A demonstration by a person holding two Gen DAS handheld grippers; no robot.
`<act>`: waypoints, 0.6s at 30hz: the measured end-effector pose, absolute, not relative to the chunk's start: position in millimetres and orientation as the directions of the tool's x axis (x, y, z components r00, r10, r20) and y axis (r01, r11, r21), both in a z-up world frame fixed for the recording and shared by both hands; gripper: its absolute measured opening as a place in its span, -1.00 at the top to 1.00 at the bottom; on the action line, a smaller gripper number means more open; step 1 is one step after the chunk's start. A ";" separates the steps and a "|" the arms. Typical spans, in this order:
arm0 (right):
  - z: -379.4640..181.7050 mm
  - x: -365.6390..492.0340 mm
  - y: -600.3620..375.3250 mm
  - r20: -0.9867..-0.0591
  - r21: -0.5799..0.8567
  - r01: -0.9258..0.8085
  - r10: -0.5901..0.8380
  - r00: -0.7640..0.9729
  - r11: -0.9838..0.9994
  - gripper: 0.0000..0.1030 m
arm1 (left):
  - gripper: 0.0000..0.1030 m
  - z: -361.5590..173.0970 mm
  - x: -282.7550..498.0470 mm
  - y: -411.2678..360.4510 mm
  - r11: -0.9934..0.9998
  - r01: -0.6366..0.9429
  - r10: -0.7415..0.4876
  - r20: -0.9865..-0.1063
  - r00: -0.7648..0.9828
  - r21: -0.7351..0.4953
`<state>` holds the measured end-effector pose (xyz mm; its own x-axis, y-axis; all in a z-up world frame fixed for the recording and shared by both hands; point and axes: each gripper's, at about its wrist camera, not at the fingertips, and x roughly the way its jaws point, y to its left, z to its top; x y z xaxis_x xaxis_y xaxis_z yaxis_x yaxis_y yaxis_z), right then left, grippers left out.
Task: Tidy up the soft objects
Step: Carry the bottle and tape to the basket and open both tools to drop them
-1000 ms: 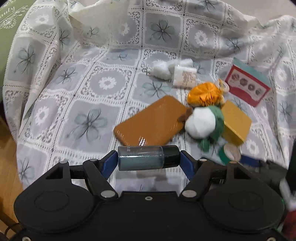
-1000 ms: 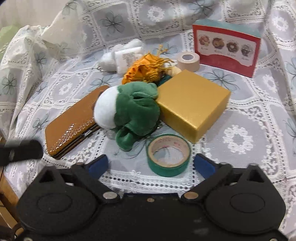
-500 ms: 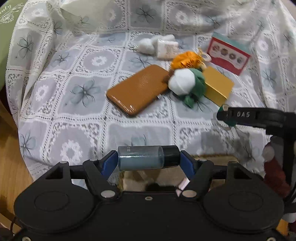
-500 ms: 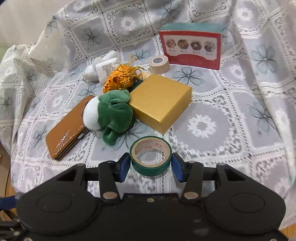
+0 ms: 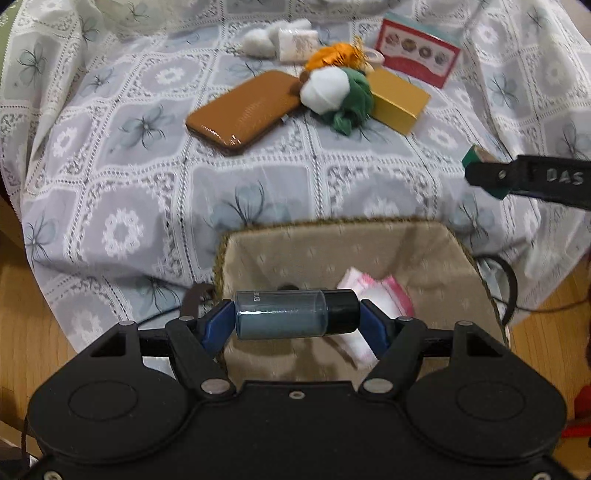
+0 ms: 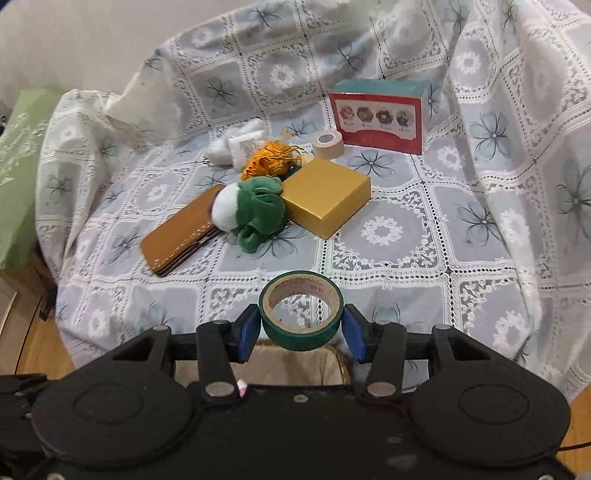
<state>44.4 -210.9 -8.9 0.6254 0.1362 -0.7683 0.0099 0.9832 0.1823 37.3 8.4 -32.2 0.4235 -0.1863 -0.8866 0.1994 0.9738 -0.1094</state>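
Two grippers are each clamped on something above a cloth-lined basket at the near edge of a lace-covered seat. At the left, the left gripper has its blue pads pressed on the two ends of a bottle, which lies crosswise between them, black cap to the right, over the basket's open mouth. Inside the basket, just behind the cap, lies a pink-and-white packet. To the right, the right gripper grips a green tape roll by its sides, hole facing up, above the basket's far rim; from the left wrist view it shows as a black finger off to the right, clear of the seat.

Farther back on the seat, left to right: a brown wallet lying flat, a white fluffy toy behind it, a green-and-white plush touching the wallet's right end, an orange pouch just behind the plush, a gold box against the plush's right side, a beige tape roll, and a red box standing upright.
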 end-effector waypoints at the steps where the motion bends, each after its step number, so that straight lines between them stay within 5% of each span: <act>1: -6.6 39.2 -210.8 -0.767 0.183 0.004 0.140 0.626 0.983 0.07 | -0.31 -32.3 35.4 8.2 0.972 0.207 -0.191 -0.889 0.416 -0.113; 18: -20.7 -12.0 -196.8 -0.862 0.138 -0.086 0.162 0.480 0.987 0.07 | -0.31 -57.0 14.2 3.2 0.953 0.250 -0.237 -0.937 0.257 -0.173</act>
